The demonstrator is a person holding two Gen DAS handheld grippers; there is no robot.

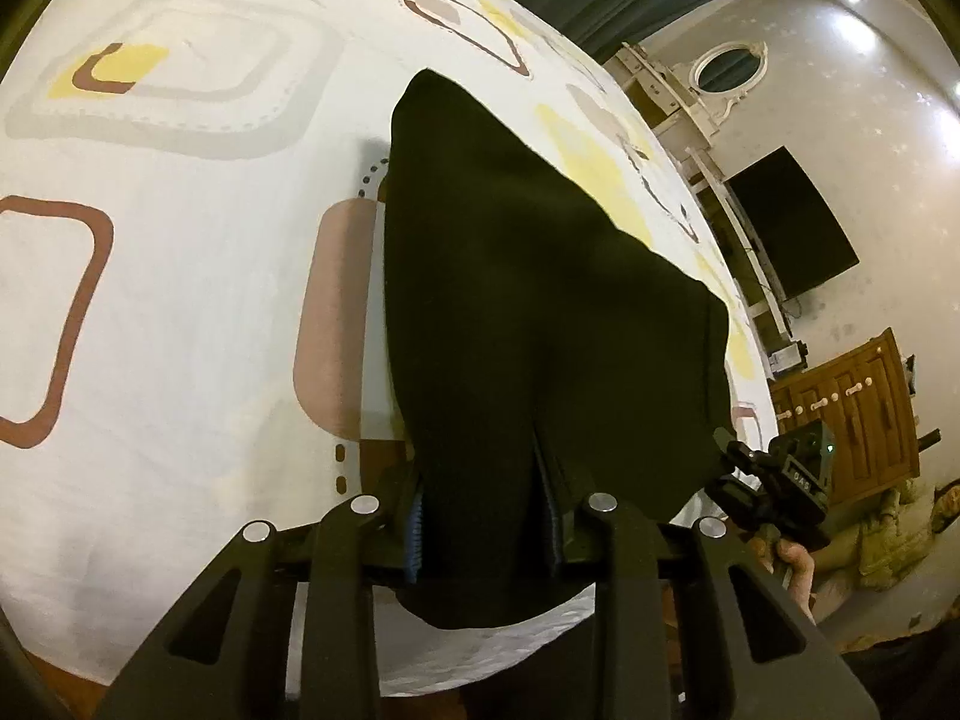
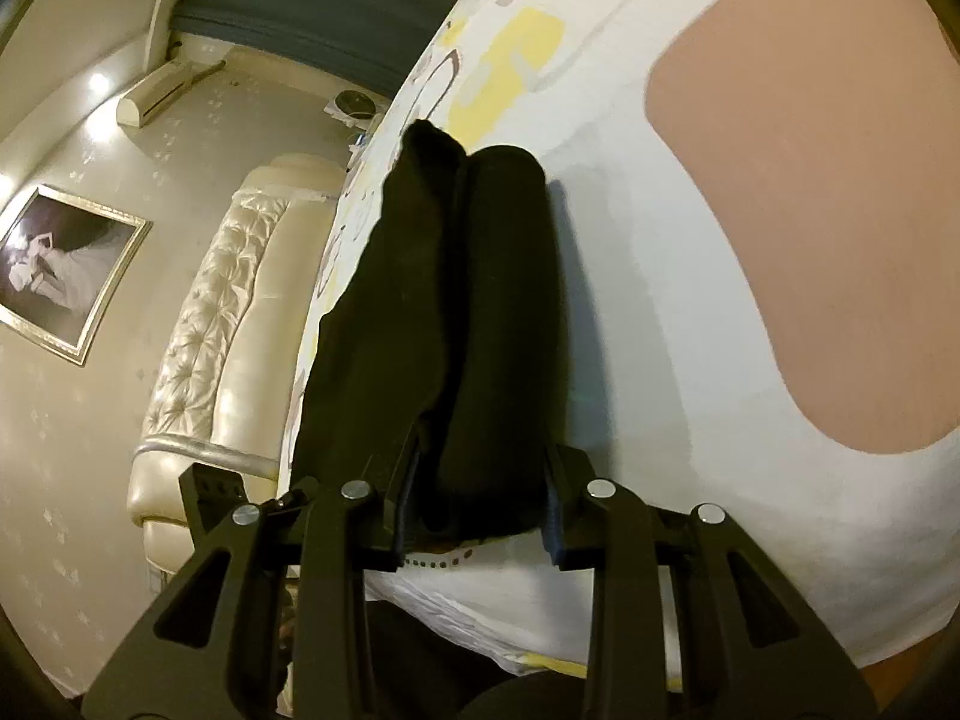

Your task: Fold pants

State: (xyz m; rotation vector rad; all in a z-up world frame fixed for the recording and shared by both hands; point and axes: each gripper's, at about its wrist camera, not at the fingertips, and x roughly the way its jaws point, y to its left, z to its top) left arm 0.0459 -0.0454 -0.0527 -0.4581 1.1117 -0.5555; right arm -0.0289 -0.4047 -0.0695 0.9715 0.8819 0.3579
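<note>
The black pants lie on a bed with a white patterned sheet, lifted at the near end. My left gripper is shut on the near edge of the pants, the cloth draped over its fingers. My right gripper is shut on another part of the same pants, which hang bunched in two folds from its jaws. The right gripper also shows in the left wrist view at the pants' right corner.
A padded cream headboard and a framed picture are left of the bed. A dark TV, a wooden cabinet and a white mirror frame stand beyond the bed's right edge.
</note>
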